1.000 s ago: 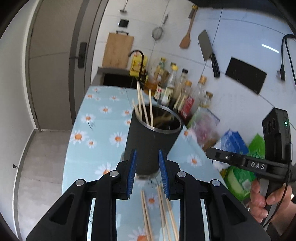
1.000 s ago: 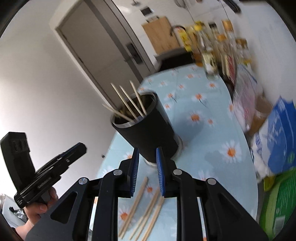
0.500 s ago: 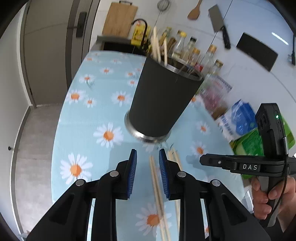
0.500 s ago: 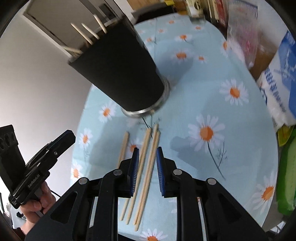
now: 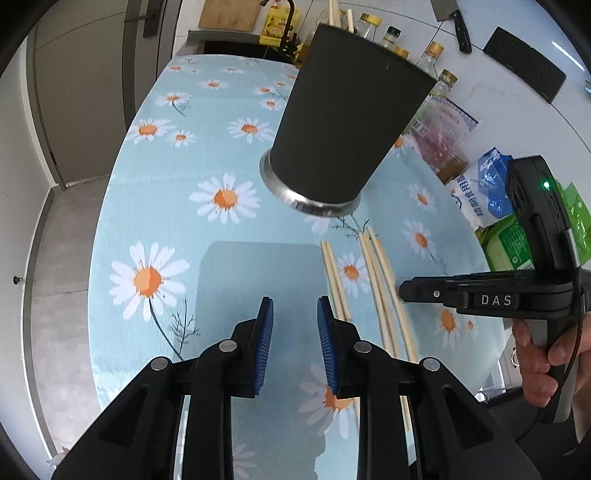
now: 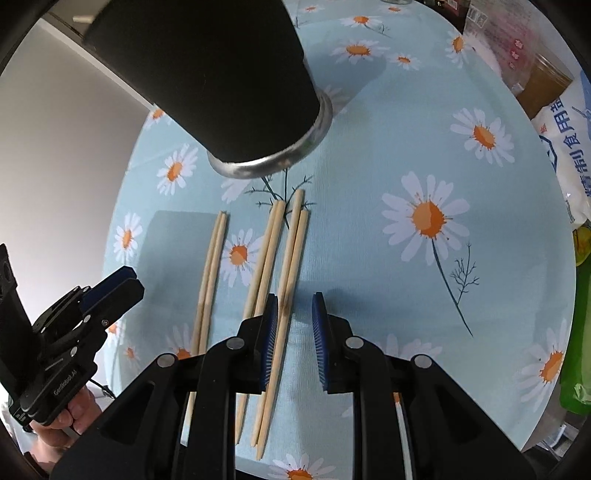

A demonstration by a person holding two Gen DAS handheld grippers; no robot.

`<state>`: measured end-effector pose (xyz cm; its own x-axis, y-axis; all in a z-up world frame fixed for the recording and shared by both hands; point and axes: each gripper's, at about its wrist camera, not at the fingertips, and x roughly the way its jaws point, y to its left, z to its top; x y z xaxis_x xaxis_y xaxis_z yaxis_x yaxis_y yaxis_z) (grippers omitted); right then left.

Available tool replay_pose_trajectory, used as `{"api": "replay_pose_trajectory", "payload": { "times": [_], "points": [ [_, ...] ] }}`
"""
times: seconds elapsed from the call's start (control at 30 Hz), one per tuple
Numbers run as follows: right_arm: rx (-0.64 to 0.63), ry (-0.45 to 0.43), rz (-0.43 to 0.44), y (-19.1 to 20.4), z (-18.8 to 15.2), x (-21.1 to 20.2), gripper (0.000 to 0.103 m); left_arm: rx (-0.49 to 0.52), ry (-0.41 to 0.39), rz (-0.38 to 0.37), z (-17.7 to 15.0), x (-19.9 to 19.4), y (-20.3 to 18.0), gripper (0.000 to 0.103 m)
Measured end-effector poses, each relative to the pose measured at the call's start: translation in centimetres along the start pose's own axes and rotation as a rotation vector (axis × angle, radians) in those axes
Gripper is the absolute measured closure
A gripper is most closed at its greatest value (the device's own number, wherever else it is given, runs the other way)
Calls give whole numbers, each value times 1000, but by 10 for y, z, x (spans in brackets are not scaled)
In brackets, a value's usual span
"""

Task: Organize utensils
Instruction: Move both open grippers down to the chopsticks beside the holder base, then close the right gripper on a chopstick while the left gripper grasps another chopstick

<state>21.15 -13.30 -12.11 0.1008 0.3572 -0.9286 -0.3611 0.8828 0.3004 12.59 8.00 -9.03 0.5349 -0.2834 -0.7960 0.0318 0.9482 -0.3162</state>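
A tall black cup (image 5: pixel 347 122) with a steel base stands on the daisy tablecloth (image 5: pixel 221 258), with chopstick tips (image 5: pixel 334 11) poking out of it. Several loose wooden chopsticks (image 6: pixel 266 251) lie in front of it in three pairs. My right gripper (image 6: pixel 294 299) hangs low over the rightmost pair (image 6: pixel 293 251). Its jaws stand a little apart, and one stick shows in the gap by the left pad without being pinched. My left gripper (image 5: pixel 293 306) is open over bare cloth, just left of the leftmost pair (image 5: pixel 334 280). Each gripper shows in the other's view: the right gripper (image 5: pixel 406 290) and the left gripper (image 6: pixel 122 284).
Sauce bottles (image 5: pixel 439 74) and food packets (image 5: pixel 443 140) line the back right by the wall. Blue-white (image 6: pixel 569 155) and green (image 5: pixel 513 240) bags sit at the right edge. A cleaver (image 5: pixel 450 14) hangs on the wall. The table's left edge drops to the floor (image 5: pixel 62 240).
Both grippers have sunk toward the table and tipped downward. The cup's mouth has left view and the loose chopsticks are now close under the jaws. Jaw gaps look unchanged.
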Motion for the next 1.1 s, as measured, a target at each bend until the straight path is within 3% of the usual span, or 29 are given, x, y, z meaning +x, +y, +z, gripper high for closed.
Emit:
{"api": "replay_pose_trajectory", "payload": {
  "times": [0.1,0.3,0.67,0.73,1.1],
  "points": [
    [-6,12,-39,3,1,2,89,-1,-7,-4,-1,0,0,79],
    [14,57,-94,9,6,5,90,5,-3,-19,2,3,-1,79],
    [85,252,-176,20,41,23,94,-19,-1,-33,7,3,3,79],
    [91,256,-175,20,43,25,99,-27,3,-37,7,4,3,79],
    [147,254,-89,-18,49,11,98,-10,64,-33,2,11,-9,79]
  ]
}}
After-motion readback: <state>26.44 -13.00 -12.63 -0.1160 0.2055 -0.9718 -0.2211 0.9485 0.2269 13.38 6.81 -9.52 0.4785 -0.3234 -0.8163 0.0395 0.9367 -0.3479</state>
